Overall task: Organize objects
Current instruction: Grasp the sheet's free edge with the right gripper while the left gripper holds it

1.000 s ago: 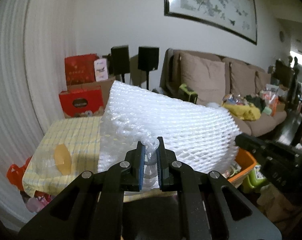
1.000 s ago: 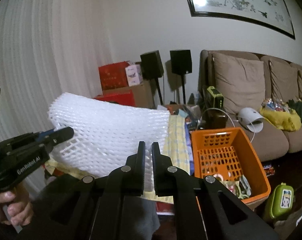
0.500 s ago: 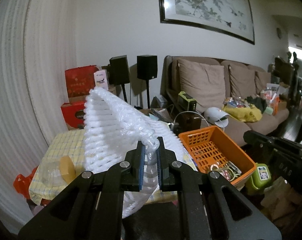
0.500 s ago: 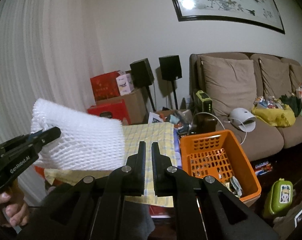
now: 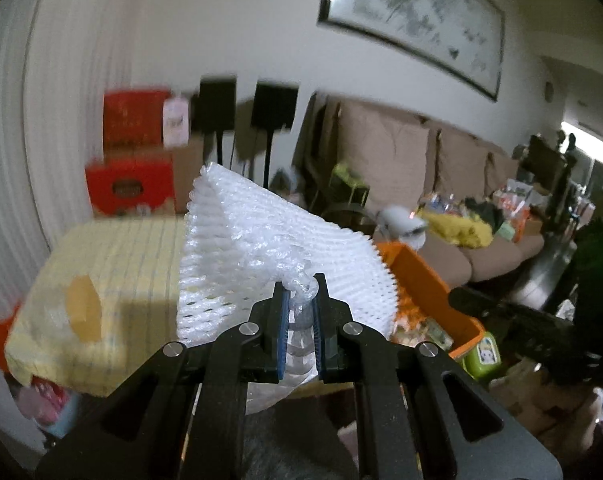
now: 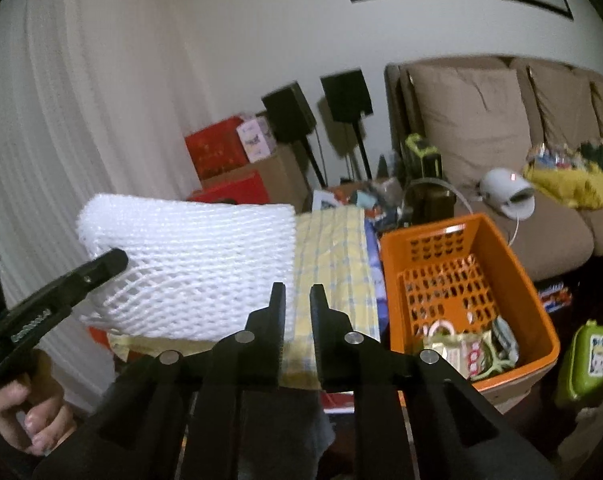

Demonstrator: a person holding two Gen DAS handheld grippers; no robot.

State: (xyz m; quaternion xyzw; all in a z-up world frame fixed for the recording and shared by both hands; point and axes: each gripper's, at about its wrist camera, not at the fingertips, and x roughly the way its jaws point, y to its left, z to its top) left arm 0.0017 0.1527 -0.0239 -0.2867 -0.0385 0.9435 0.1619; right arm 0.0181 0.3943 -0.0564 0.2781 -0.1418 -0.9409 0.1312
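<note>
Your left gripper (image 5: 301,304) has its jaws clamped on the white foam net (image 5: 261,256) at frame centre, above the tabletop (image 5: 113,264), while your right gripper (image 6: 297,300) is opening, jaws empty: carry it next, I judge, to the orange basket (image 6: 533,300) at right.

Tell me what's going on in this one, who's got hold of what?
A person is tidying a cluttered living room with a gripper in each hand. The left gripper is clamped on a corner of a white foam net, holding it up in the air in front of a table with a yellow checked cloth. The right gripper holds nothing; its jaws are opening. An orange basket with a few small items sits to the right of the table.
</note>
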